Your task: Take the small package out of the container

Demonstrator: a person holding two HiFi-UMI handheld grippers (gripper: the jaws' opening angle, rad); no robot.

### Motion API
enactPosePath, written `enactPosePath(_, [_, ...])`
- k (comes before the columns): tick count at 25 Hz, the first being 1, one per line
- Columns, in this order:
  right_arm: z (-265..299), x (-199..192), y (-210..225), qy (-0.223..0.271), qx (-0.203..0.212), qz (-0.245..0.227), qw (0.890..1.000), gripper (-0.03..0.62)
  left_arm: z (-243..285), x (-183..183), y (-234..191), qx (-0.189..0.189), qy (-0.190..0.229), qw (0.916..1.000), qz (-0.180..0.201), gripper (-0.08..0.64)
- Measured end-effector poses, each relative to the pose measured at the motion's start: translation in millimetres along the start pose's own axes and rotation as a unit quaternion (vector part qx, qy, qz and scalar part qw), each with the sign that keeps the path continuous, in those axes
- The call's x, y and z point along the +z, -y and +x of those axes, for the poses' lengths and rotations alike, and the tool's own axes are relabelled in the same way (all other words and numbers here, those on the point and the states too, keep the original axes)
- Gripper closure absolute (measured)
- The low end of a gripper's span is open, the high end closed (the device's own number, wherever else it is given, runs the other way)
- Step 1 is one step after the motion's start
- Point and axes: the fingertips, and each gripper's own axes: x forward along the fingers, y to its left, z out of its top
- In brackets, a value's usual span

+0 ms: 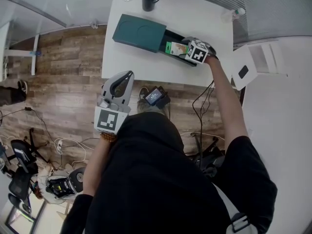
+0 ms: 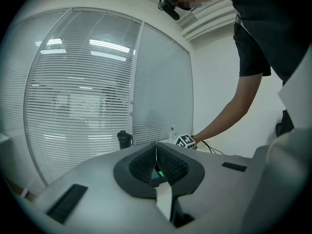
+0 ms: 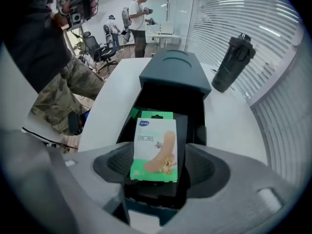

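The right gripper's (image 3: 159, 168) fingers stand released either side of the small white-and-green cardboard package (image 3: 156, 145), which lies in the open dark green container (image 3: 175, 74), long axis running away between them. The left gripper (image 2: 156, 165), clenched empty, hangs well off the white worktop (image 1: 146, 65).

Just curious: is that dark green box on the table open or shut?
Open. Its green cover is slid back, baring the black tray and the small package.
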Motion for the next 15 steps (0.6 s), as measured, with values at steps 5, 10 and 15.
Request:
enactPosePath(5, [7, 4, -3, 0.002, 0.022, 0.006, 1.0, 0.264, -5, -4, -6, 0.01, -0.003, 0.9999, -0.007, 0.558])
enactPosePath(10, [10, 5, -6, 0.008, 0.043, 0.034, 0.998, 0.264, -6, -2, -12, 0.013, 0.0, 0.9999, -0.004, 0.558])
enactPosePath(15, [18, -3, -3, 0.006, 0.055, 0.07, 0.996, 0.265, -3, -5, -10, 0.009, -0.002, 1.0, -0.004, 0.558])
